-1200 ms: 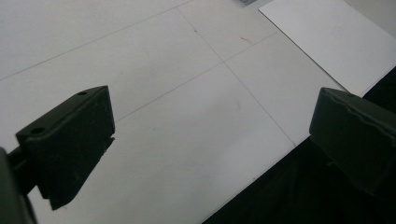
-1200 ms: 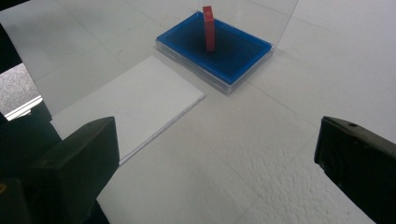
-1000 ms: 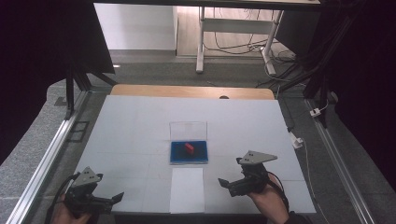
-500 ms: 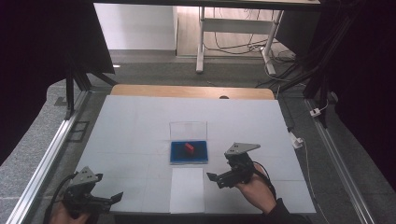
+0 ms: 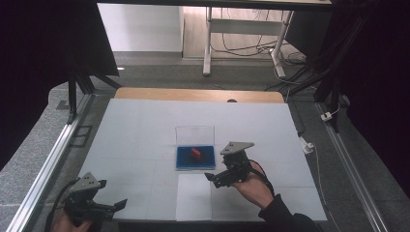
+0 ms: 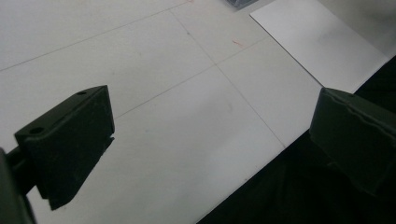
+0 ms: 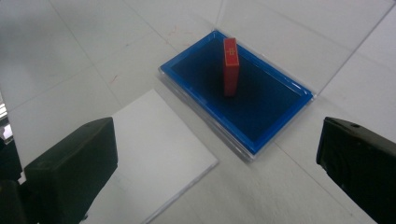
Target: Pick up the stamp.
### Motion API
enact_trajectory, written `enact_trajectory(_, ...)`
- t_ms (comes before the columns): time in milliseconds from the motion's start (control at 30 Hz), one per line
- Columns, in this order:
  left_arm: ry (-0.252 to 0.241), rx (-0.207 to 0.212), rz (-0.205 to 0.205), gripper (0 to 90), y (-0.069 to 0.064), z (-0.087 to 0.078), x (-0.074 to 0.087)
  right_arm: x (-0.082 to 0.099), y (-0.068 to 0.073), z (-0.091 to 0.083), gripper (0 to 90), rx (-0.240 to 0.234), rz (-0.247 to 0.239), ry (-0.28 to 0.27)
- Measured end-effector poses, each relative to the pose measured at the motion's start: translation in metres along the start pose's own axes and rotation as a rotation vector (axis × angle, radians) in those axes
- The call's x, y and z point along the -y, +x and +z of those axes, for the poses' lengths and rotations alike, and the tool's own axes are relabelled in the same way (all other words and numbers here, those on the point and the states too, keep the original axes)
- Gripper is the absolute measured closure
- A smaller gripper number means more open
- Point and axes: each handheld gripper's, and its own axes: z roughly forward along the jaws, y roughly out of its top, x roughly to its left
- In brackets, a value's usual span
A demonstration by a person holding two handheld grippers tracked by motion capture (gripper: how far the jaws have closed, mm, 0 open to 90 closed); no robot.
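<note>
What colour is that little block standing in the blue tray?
The block is red, with a small gold mark on its top end. The right gripper view shows it best.

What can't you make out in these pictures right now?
- Gold print on the red block: too small, right gripper view.
- Blue tray: cut off by the top edge, left gripper view.
- Left gripper: its hand cut off by the bottom edge, high view.

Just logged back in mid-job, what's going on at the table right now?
A person holds a tool in each hand. The right tool is open, hovering near the blue ink pad, where a red stamp stands upright. It grips nothing yet. A white paper sheet lies in front of the pad. The left tool waits open at the table's near corner.
</note>
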Motion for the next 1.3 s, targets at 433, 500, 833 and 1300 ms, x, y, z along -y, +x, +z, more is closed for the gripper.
enact_trajectory(433,0.005,0.005,0.016,0.1,-0.001,0.001,0.0,-0.018,-0.008,0.032,0.0,-0.002,0.005,0.011)
enact_trajectory(500,0.006,0.006,0.016,0.1,-0.001,0.0,0.0,-0.02,-0.009,0.038,0.0,0.001,0.0,0.014)
enact_trajectory(833,0.004,0.012,0.02,0.2,-0.001,0.0,0.0,-0.028,-0.012,0.064,0.0,0.015,-0.023,0.057)
enact_trajectory(1300,0.005,0.013,0.024,0.2,-0.001,0.0,0.0,-0.038,-0.017,0.083,57.1,-0.016,-0.085,0.102)
